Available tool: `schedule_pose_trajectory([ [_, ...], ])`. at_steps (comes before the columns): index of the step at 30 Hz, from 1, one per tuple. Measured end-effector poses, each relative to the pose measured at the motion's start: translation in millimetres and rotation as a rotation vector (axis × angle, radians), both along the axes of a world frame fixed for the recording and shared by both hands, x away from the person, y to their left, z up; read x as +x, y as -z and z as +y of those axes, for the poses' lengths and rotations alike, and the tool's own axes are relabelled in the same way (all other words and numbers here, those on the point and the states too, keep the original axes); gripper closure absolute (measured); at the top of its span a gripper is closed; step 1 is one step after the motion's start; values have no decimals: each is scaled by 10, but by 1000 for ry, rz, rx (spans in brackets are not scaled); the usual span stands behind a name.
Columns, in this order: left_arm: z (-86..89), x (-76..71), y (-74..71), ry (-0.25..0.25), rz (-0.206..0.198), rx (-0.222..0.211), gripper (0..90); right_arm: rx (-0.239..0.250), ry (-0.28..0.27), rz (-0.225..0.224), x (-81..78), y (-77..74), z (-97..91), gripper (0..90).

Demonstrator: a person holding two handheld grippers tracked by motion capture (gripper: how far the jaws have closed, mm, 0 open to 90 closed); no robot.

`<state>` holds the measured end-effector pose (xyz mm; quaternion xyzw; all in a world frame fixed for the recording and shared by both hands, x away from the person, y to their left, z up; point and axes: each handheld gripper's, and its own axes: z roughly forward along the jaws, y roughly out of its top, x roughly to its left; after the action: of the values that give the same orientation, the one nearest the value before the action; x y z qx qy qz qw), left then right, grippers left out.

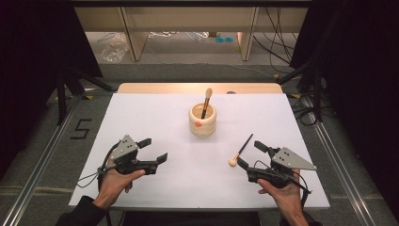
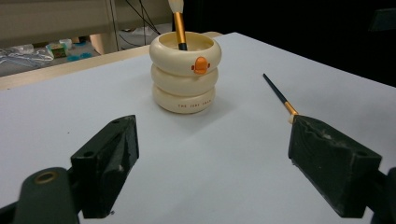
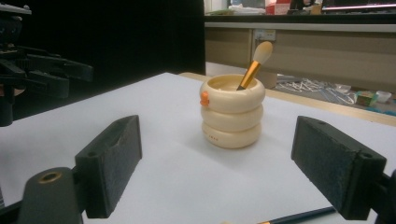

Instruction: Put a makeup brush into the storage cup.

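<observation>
A cream ringed cup [image 1: 203, 120] with an orange mark stands at the table's middle back, a makeup brush [image 1: 206, 101] upright in it, bristles up. A second brush [image 1: 240, 150] with a black handle lies flat on the white table to the cup's right. My left gripper [image 1: 153, 149] rests open at the front left, its jaws pointing toward the cup [image 2: 185, 74]. My right gripper [image 1: 251, 154] stands open at the front right, its jaws on either side of the lying brush's lower part [image 3: 299, 216]. The cup [image 3: 232, 110] is ahead of it. Neither holds anything.
The white table [image 1: 155, 122] has a wooden strip along its back edge. Dark curtains and stands flank it. Cables, a plastic bag [image 1: 114, 48] and wooden furniture legs lie on the floor beyond. The left gripper [image 3: 32, 74] appears at the far left of the right gripper view.
</observation>
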<state>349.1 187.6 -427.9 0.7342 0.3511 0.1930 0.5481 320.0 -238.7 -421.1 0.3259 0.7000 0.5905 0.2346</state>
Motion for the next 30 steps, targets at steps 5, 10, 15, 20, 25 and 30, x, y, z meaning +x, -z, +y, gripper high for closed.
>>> schedule_pose_trajectory([
  [5, -16, 14, 16, 3, 10, -7, 162, -9, 4, -4, -2, -3, -24, 172],
  [10, -7, 11, 20, 3, 3, 0, 162, -7, 3, -17, 11, 2, -26, 169],
  [15, -14, -5, 32, 7, 2, -3, 162, -28, 3, -6, 62, 7, -47, 168],
  [20, 1, -21, 48, 2, 14, -9, 163, -102, -47, 31, 160, 8, -59, 165],
  [25, 7, -25, 50, 0, 12, -6, 162, -174, -95, 20, 282, -27, -31, 165],
  [30, 10, -23, 56, -1, 14, -2, 162, -229, -103, 12, 392, -78, -36, 162],
])
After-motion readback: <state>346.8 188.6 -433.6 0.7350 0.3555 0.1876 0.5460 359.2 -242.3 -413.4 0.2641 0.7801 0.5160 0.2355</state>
